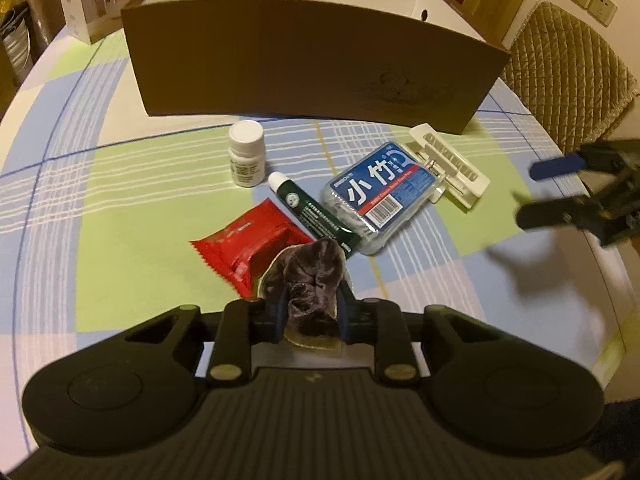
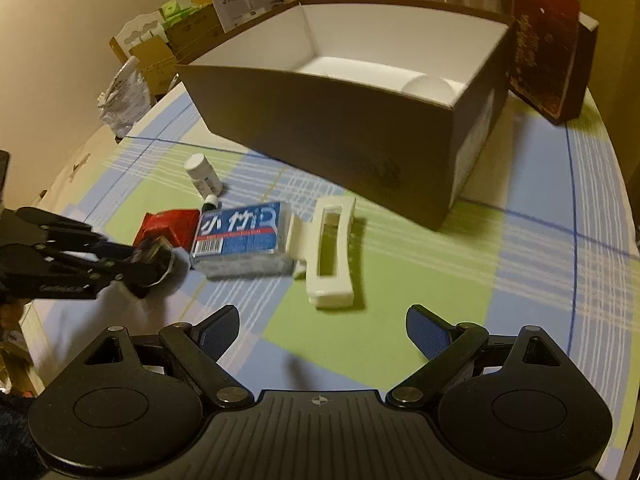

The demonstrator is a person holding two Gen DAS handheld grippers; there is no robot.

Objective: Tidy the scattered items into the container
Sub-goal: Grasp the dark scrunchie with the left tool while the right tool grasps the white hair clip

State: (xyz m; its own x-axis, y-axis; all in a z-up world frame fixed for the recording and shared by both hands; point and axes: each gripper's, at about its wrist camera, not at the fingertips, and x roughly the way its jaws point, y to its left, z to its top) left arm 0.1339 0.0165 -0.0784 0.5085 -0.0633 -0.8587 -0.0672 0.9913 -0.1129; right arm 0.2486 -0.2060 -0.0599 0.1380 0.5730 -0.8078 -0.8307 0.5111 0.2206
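My left gripper [image 1: 310, 306] is shut on a dark purple snack packet [image 1: 314, 280], held just above the table; it also shows in the right wrist view [image 2: 154, 258]. Ahead lie a red packet [image 1: 250, 246], a green tube [image 1: 308, 210], a white pill bottle [image 1: 247, 154], a blue floss-pick box [image 1: 378, 194] and a white clip [image 1: 450, 166]. The brown cardboard box [image 1: 304, 68] stands open behind them. My right gripper [image 2: 322, 334] is open and empty, just short of the white clip [image 2: 330, 250] and blue box [image 2: 240, 234].
A round white object [image 2: 426, 86] lies inside the brown box [image 2: 360, 136]. A dark red box [image 2: 546, 48] stands at its right. White cartons and bags [image 2: 184, 20] crowd the far left. A padded chair [image 1: 568, 76] stands beyond the table's right edge.
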